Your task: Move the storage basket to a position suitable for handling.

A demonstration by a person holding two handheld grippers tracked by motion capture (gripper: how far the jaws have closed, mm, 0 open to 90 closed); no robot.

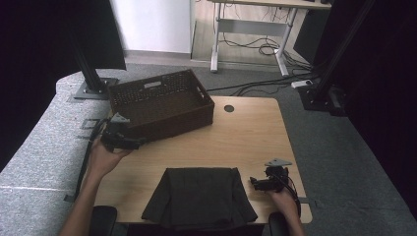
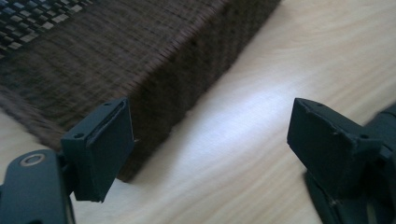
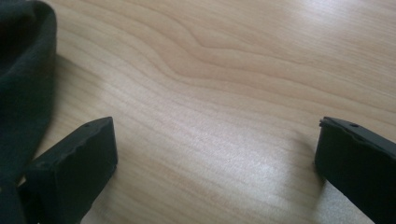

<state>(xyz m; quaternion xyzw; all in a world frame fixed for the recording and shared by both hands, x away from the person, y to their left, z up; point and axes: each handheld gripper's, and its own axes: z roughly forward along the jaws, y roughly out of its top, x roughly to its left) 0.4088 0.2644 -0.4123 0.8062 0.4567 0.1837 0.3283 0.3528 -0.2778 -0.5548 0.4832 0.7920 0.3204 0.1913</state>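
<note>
High view: dark folded cloth [image 1: 199,199] lies flat on the wooden table [image 1: 246,132] at the near edge, roughly centred, its near hem hanging slightly over the table lip. Shape is a trapezoid, narrower at the far edge and flaring toward the near edge; long axis is hard to call, it reads about as wide left-right as it is deep near-far, with the narrow end pointing far. Right gripper [image 1: 256,183] sits just right of the cloth's right edge, close to it but apart, jaws aimed left toward the cloth. Right gripper view: jaws stand wide apart over bare wood, nothing between them, cloth edge [image 3: 23,84] visible just beyond the left-hand jaw. Left gripper [image 1: 135,142] is held well away from the cloth, up at the far left, right beside the near left corner of the brown woven basket [image 1: 162,101]. Basket sits on the far left part of the table, long axis running left-right and skewed a bit, right end farther away. Left gripper view: jaws spread apart with nothing clamped, basket corner [image 2: 154,88] just past the left-hand jaw, bare tabletop [image 2: 243,140] in the gap; can't tell whether that jaw touches the wicker. Both hands hold their grippers from the near side, forearms entering from the near edge.
</note>
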